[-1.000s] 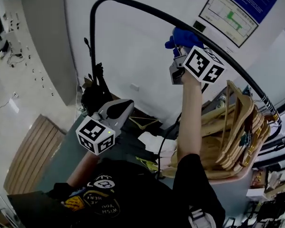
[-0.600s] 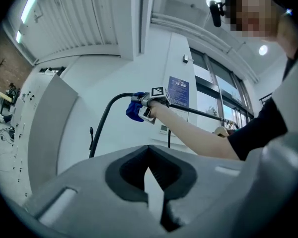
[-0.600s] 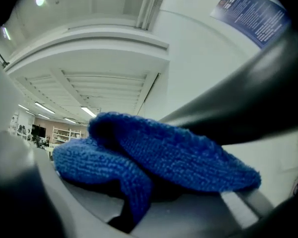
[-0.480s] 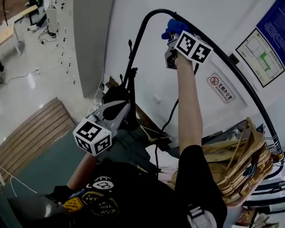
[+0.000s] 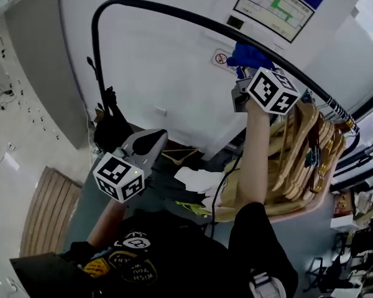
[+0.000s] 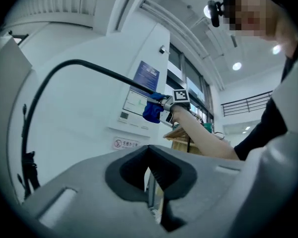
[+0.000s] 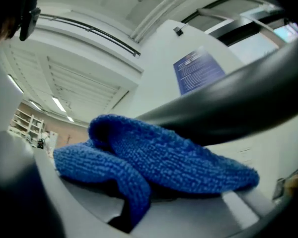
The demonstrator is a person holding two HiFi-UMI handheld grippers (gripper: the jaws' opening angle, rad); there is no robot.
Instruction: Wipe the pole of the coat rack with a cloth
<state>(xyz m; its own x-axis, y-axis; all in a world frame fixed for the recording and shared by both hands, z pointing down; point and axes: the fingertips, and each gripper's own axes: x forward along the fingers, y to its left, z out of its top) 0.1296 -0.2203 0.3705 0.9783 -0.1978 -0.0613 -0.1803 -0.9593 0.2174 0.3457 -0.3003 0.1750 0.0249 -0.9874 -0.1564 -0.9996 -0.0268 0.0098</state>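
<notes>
Blue terry cloth (image 7: 154,157), pinched by its bunched fold in my right gripper (image 5: 244,73), looks soft and light, likely to drape round the stiff curved black pole (image 7: 248,103). My left gripper (image 6: 151,175) has its jaws together, empty.

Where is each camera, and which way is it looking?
Head view: on the person's head, looking forward and down; shows right arm, left tool, right tool holding a blue cloth against the black pole.
Left gripper view: on the left tool, looking up along its jaws; shows that raised arm.
Right gripper view: on the right tool, facing cloth and pole close; no body clearly shows.
All share cloth and pole.
</notes>
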